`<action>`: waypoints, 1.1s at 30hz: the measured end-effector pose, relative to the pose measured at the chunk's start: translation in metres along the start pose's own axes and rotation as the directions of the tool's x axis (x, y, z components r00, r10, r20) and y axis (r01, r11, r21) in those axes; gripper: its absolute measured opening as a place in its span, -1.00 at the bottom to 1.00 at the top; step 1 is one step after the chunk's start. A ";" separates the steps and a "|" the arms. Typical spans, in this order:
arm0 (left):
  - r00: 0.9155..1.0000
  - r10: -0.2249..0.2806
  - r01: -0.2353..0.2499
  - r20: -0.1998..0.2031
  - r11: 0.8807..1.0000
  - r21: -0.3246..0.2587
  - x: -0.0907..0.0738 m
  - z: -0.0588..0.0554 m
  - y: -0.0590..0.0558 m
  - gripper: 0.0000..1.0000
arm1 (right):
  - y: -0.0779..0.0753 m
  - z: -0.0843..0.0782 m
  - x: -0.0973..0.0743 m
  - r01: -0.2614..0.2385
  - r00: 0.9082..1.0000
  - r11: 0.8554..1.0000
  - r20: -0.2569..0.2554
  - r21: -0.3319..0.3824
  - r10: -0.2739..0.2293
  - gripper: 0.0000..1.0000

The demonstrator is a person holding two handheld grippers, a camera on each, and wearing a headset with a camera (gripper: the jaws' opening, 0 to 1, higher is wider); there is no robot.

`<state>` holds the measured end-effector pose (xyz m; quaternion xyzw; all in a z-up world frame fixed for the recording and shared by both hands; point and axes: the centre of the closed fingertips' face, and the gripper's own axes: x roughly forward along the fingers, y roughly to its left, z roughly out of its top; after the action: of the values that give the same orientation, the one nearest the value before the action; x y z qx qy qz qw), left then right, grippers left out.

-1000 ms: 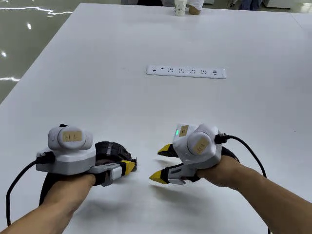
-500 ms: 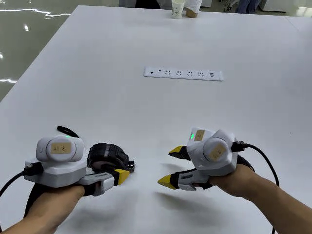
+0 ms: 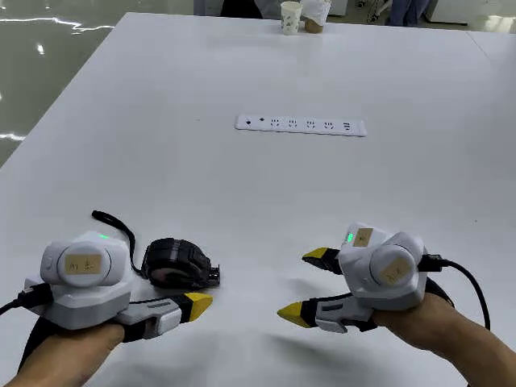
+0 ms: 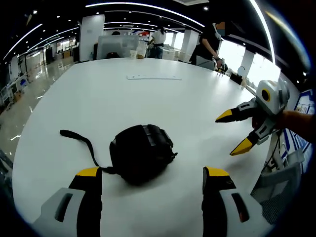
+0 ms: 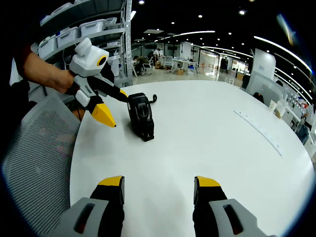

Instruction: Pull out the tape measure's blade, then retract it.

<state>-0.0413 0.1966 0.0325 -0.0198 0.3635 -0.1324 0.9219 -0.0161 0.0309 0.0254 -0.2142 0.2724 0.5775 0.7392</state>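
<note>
left claw (image 4: 153,172): wide open, holds nothing; its hand sits low over the tabletop (image 3: 242,185) and points right | tape measure (image 3: 173,262): lies on the tabletop just in front of that claw | right claw (image 3: 305,284): wide open, holds nothing; hand low, points left; apart from the tape measure

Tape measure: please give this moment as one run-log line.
tape measure: lying on table | left claw: open, facing it | right claw: open, apart

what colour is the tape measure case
The tape measure is black; it shows best in the left gripper view.
</note>
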 end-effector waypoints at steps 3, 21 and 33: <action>1.000 -0.012 0.012 0.008 1.000 0.018 -0.003 0.000 -0.002 0.62 | 0.001 -0.003 -0.006 0.017 1.000 1.000 0.009 0.016 -0.017 0.13; 0.993 -0.077 0.067 0.092 0.992 0.103 -0.029 0.004 -0.016 0.81 | 0.012 -0.007 -0.043 0.118 0.985 0.986 0.114 0.119 -0.132 0.37; 0.989 -0.096 0.079 0.111 0.986 0.148 -0.040 0.002 -0.020 0.94 | 0.021 -0.011 -0.056 0.154 0.971 0.970 0.153 0.186 -0.183 0.52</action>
<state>-0.0723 0.1871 0.0631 0.0225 0.2967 -0.1971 0.9341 -0.0483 -0.0124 0.0529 -0.1218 0.2384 0.5026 0.8220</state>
